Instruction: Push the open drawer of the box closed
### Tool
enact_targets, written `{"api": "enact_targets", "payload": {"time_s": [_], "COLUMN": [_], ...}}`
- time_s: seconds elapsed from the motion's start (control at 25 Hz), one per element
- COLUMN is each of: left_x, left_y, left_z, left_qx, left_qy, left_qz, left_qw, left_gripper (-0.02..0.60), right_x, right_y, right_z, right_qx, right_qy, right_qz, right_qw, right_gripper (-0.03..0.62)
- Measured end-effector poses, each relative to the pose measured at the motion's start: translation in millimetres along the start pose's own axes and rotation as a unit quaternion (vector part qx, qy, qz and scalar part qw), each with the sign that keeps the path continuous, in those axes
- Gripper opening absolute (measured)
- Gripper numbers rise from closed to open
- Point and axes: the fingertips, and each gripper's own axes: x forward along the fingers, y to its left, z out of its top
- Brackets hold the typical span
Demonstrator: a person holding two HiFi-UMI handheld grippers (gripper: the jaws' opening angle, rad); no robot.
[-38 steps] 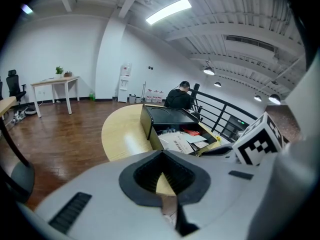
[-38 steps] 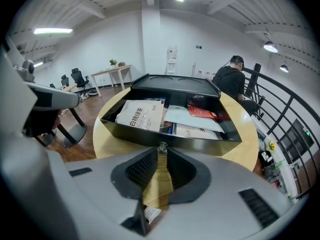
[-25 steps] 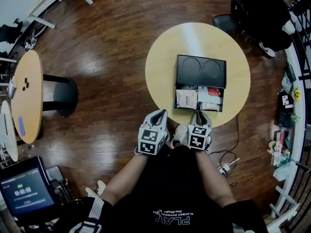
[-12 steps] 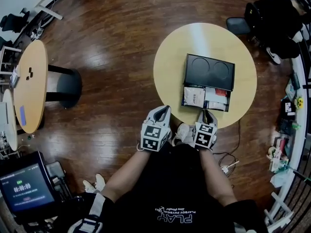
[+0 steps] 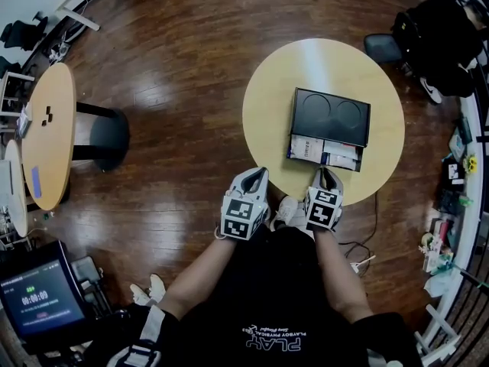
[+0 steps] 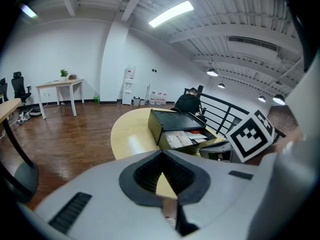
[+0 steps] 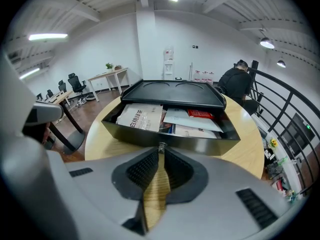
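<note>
Pushes drawer with right gripper, jaws together; left gripper likewise closed, empty; off-centre, risks swivelling box, jamming drawer.

Cannot read the small print on the white papers in the open black plastic drawer, nor see their far ends, tucked under the flat black box top. Cannot tell whether the meeting tips of the grey right gripper touch the drawer's front wall or stop just short of it. Cannot see the person's hands, covered in the head view by the marker cubes of that gripper and of the grey left gripper, nor make out the digits on the dark monitor screen clipped by the left edge.
</note>
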Motion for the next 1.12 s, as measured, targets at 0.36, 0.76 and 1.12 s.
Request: {"api": "enact_targets", "payload": {"time_s": [0.36,0.76,1.12], "left_x": [2,4,7], "left_y": [2,7,2], "left_z": [1,3,4], "left_qx": [-0.002,-0.001,-0.003], "left_qy": [0.002,-0.001,-0.002], "left_qz": [0.004,0.009,0.005], "left_qw": [1.0000,1.0000,1.0000], "left_gripper": [-0.003,-0.003,-0.003], "right_x": [9,21,33], "right_y": [-9,-14,-17], "right_z": [13,31,42], "right_qx": [0.000,0.001,0.004], "right_qy": [-0.006,-0.016,-0.018], "right_qz": [-0.005,-0.002,0.005], "right_qw": [1.000,1.000,1.000], "right_gripper": [0.044,0.044,0.044]}}
